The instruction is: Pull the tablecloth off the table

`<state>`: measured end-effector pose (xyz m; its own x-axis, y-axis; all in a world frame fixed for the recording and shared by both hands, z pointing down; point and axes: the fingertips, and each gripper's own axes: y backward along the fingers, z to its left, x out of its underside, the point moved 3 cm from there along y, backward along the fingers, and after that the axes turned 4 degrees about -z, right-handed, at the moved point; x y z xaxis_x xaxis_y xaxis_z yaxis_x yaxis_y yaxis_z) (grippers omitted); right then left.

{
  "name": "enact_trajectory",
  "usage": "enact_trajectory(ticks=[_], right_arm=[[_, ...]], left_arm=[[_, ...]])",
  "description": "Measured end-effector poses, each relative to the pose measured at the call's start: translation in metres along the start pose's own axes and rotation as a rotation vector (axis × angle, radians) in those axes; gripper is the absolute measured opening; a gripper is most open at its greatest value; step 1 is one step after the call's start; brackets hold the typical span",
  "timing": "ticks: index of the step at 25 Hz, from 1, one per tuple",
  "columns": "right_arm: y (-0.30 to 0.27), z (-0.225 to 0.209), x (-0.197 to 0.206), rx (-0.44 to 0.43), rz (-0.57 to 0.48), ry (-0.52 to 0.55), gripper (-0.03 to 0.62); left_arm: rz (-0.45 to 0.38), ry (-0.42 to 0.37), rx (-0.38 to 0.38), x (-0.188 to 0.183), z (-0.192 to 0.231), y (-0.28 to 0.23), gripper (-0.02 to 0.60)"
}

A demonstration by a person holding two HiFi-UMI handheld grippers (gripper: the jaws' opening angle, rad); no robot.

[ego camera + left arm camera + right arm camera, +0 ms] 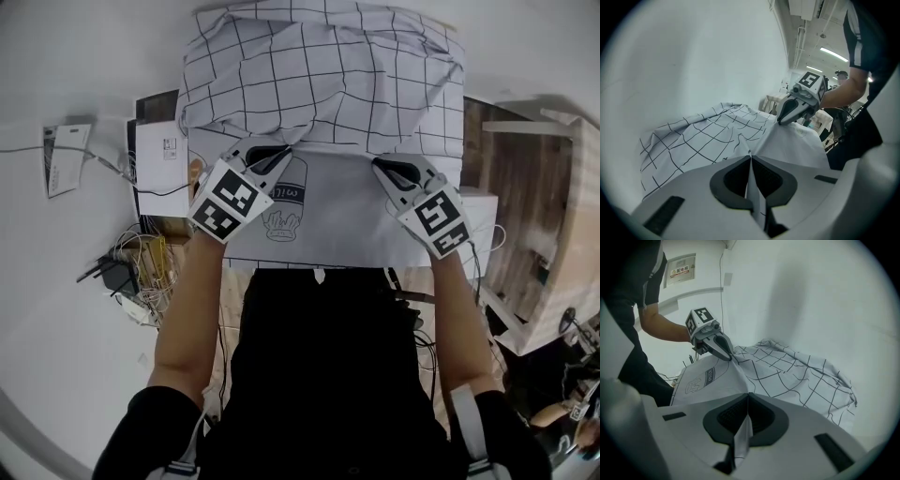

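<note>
The left gripper and the right gripper are each clenching a fold of the tablecloth, which is still lying over the table and bunching at the table's far side, so the pulling seems to be only beginning.

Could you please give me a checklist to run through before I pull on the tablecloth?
1. Left gripper shut on the tablecloth: ok.
2. Right gripper shut on the tablecloth: ok.
3. Both grips about level with each other: ok.
4. No loose items on top of the tablecloth: ok.
5. Far edge free of snags: cannot tell, the bunched folds hide it.
6. Cables on the floor apart from the tablecloth: ok, they lie off to the left.
</note>
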<state>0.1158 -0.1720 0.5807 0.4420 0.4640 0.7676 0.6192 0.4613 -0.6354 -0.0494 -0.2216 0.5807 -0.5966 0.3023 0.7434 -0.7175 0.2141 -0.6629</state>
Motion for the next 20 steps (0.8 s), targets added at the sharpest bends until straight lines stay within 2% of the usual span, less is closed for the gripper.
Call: enact_trajectory(ticks=[20], right_arm=[[0.027,0.002,-0.024,0.037,-0.088,-0.048,0.018]], left_arm=[[-0.053,-0.036,-0.024,-0.029,-0.009,0.027,0.017]])
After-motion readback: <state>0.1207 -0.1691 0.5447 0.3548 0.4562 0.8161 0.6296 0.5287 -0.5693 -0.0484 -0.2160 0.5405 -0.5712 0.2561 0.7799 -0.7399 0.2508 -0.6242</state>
